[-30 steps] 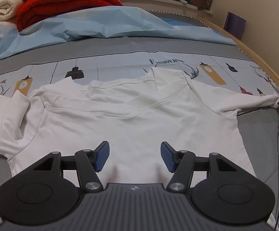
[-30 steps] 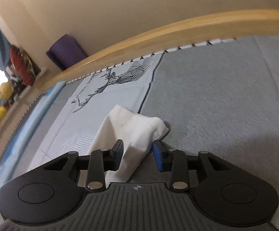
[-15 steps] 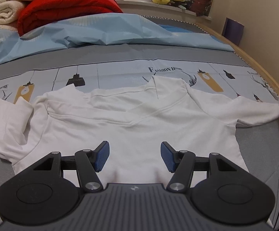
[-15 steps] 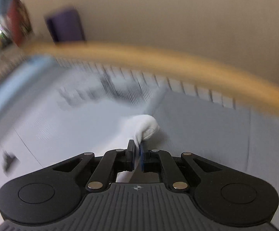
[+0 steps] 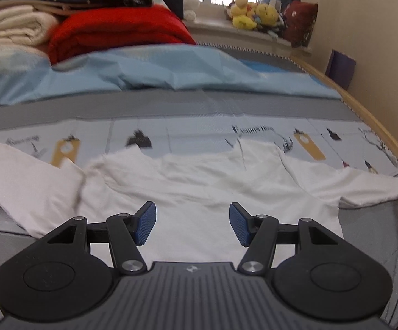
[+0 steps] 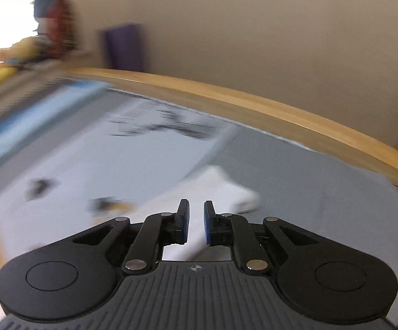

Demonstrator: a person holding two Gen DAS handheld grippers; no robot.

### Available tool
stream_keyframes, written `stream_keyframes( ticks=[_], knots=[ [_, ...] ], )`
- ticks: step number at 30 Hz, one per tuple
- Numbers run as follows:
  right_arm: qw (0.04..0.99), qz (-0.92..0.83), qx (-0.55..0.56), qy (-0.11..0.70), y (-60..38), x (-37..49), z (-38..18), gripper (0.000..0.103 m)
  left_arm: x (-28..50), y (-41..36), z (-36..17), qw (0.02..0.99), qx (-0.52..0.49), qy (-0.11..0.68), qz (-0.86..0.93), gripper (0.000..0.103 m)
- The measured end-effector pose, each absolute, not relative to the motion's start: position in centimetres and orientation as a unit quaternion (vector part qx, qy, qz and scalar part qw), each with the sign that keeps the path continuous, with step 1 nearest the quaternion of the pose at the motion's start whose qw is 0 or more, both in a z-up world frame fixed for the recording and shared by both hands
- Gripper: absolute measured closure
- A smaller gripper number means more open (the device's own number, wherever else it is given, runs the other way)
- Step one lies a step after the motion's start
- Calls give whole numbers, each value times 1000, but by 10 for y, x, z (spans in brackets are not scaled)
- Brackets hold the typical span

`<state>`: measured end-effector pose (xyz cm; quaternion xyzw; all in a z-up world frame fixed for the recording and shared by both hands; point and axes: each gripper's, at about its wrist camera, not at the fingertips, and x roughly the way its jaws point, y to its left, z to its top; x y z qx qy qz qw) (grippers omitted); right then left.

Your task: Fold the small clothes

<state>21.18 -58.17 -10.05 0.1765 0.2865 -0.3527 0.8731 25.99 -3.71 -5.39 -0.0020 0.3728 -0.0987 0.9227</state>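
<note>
My right hand-held gripper (image 6: 196, 221) has just been opening: a second ago its pads pinched the cuff of the shirt's sleeve (image 6: 226, 189), and now the jaws stand a narrow gap apart with nothing pressed between them, the sleeve lying on the bed (image 6: 322, 192) just ahead of and below the fingertips. That view has also swung and lifted, so the sleeve end looks smaller and the whole picture is smeared with blur. My left hand-held gripper (image 5: 192, 225) is open wide and empty, as it was before, hovering over the lower part of the shirt (image 5: 199, 187); its view now takes in more of the room than a second ago. The shirt lies spread flat on the bed straight ahead of the left gripper, its right sleeve stretched out to the far right. Only the left view shows the whole shirt, its left sleeve (image 5: 20, 170) off to the left, the blue cover (image 5: 144, 74) beyond it, the red blanket (image 5: 116, 30) and folded white bedding (image 5: 9, 27) at the far left, and the toys (image 5: 253, 16) on the sill. Only the right view shows the released cuff close up, with the wooden bed rail (image 6: 253, 104) and wall beyond it.
</note>
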Motion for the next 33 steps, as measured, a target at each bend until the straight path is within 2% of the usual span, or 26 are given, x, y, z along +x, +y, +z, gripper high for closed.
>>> stream_keyframes(
  ticks=[3, 8, 11, 15, 19, 20, 23, 28, 33],
  knots=[
    [911, -223, 177, 299, -524, 193, -77, 75, 255, -19, -42, 928, -9, 361, -86, 33],
    [920, -33, 142, 363, -433, 155, -59, 68, 238, 6, -35, 930, -21, 360, -64, 31],
    [889, 31, 131, 439, -397, 133, -81, 66, 225, 15, -34, 932, -13, 359, -52, 31],
    [822, 48, 65, 564, -368, 116, -131, 66, 211, 27, -27, 935, -13, 351, -45, 31],
    [798, 84, -1, 597, -353, 106, -147, 66, 205, 39, -13, 941, -10, 337, -39, 31],
    [798, 88, -11, 596, -350, 102, -148, 67, 205, 42, -11, 942, -8, 335, -36, 31],
    [788, 84, -8, 610, -353, 104, -144, 100, 208, 56, -3, 940, 2, 340, -20, 31],
    [791, 64, -37, 608, -342, 104, -134, 99, 212, 87, -4, 932, 16, 362, 3, 31],
    [846, 121, -31, 518, -312, 102, -95, 98, 209, 109, -3, 930, 13, 367, 12, 31]
  ],
)
